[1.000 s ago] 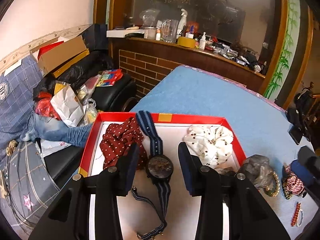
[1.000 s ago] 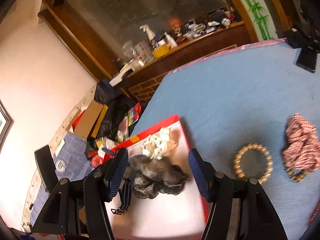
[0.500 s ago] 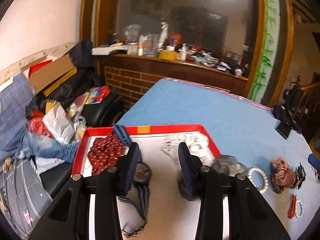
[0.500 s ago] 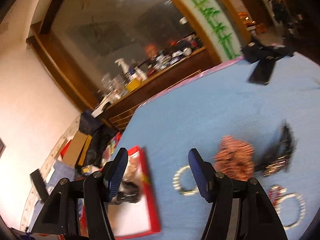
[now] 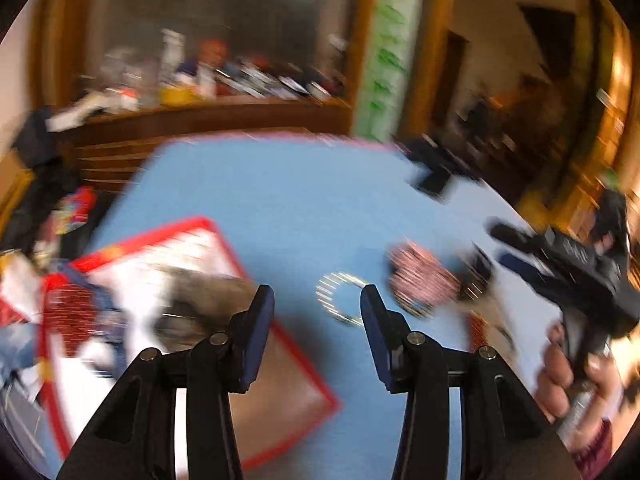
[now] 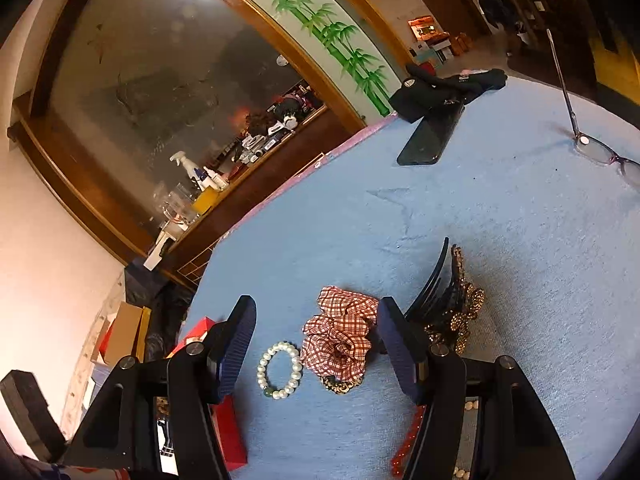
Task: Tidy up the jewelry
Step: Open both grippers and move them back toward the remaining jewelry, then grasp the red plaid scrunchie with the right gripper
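We are between pickups, both tools swinging away from the red-rimmed tray (image 5: pixel 224 236) toward the loose pieces on the blue cloth. Our right gripper (image 6: pixel 316 344) stands with jaws apart and empty over the white pearl bracelet (image 6: pixel 280 370), the red checked scrunchie (image 6: pixel 340 336) touching that bracelet's far side. Our left gripper (image 5: pixel 318 304), jaws just widened and bare, hangs beside the tray. Next we judge one must drop squarely over the bracelet and close.
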### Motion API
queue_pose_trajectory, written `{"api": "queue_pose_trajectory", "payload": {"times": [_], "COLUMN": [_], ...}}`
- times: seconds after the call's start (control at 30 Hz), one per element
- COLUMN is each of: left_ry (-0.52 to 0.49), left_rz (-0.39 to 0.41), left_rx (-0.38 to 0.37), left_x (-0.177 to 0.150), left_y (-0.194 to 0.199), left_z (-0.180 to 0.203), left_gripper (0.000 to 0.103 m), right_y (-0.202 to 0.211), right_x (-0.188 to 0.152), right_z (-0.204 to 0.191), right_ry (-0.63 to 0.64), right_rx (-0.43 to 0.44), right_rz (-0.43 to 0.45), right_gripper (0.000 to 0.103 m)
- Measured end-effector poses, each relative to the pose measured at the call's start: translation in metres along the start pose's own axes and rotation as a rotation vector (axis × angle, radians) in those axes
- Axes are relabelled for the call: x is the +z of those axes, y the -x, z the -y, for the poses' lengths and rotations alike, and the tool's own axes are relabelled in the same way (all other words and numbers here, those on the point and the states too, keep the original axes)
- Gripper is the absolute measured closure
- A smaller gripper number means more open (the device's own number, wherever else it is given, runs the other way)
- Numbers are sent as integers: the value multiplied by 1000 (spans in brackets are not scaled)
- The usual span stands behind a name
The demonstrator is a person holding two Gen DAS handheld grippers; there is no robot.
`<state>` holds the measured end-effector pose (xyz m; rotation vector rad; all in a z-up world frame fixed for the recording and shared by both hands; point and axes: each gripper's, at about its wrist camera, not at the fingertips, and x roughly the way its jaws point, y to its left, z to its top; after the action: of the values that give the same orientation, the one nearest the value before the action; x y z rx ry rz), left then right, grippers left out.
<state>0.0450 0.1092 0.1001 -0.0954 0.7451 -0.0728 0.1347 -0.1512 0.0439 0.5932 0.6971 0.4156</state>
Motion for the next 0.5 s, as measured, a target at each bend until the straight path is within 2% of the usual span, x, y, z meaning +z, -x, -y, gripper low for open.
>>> {"api": "queue_pose_trajectory", "payload": {"times": [0.23,0.37,0.5], "left_ry": [-143,-203,-233], "left_rz": [-175,-218,-235], "left_rx": [-15,45,95], "left_x": [-10,-17,-20], "left_y": [-75,-104,-126], "left_z": [47,60,70], "left_gripper": [62,63,73], "right_y": [1,1,1], "right_x": [1,1,1], "right_z": [1,-1,0], "right_ry": [-10,-12,-28], "right_rx": [29,44,68], "right_rz": [-8,-13,-19], "right_gripper": [35,35,35]}}
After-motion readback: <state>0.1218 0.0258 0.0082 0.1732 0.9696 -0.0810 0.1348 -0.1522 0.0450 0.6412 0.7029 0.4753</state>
